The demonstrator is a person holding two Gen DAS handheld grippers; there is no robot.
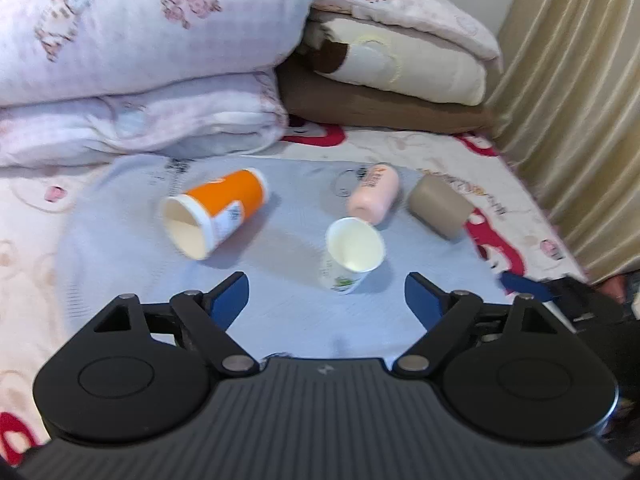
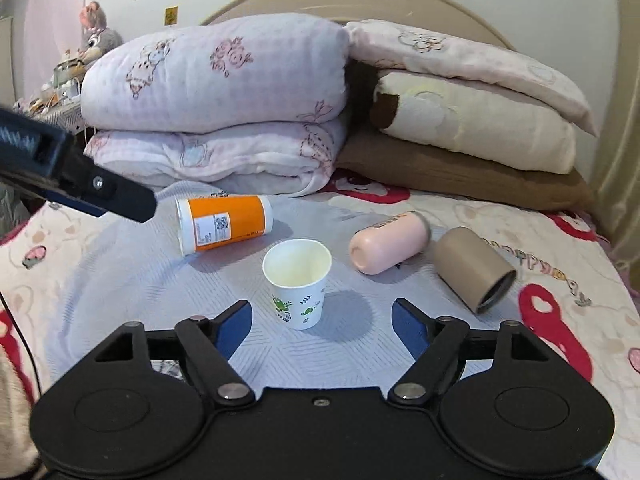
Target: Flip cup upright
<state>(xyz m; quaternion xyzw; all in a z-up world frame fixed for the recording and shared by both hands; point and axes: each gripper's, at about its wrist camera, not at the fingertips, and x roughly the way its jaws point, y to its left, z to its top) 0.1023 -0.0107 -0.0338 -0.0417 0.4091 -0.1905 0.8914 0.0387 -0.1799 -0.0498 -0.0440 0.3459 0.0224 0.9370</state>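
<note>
A small white paper cup [image 2: 298,282] with green prints stands upright on the pale blue mat [image 2: 120,280], mouth up; it also shows in the left wrist view [image 1: 352,254]. An orange cup [image 2: 224,229] lies on its side behind it, also seen in the left wrist view [image 1: 214,212]. A pink cup [image 2: 390,242] and a tan cup [image 2: 474,268] lie on their sides to the right. My right gripper [image 2: 322,322] is open just in front of the white cup. My left gripper [image 1: 326,300] is open and empty, near the white cup; it shows at the right wrist view's left edge [image 2: 120,198].
Folded pink quilts [image 2: 216,108] and stacked pillows [image 2: 472,120] lie behind the mat on the bed. A curtain [image 1: 576,100] hangs at the right. The patterned bedsheet [image 2: 560,320] surrounds the mat.
</note>
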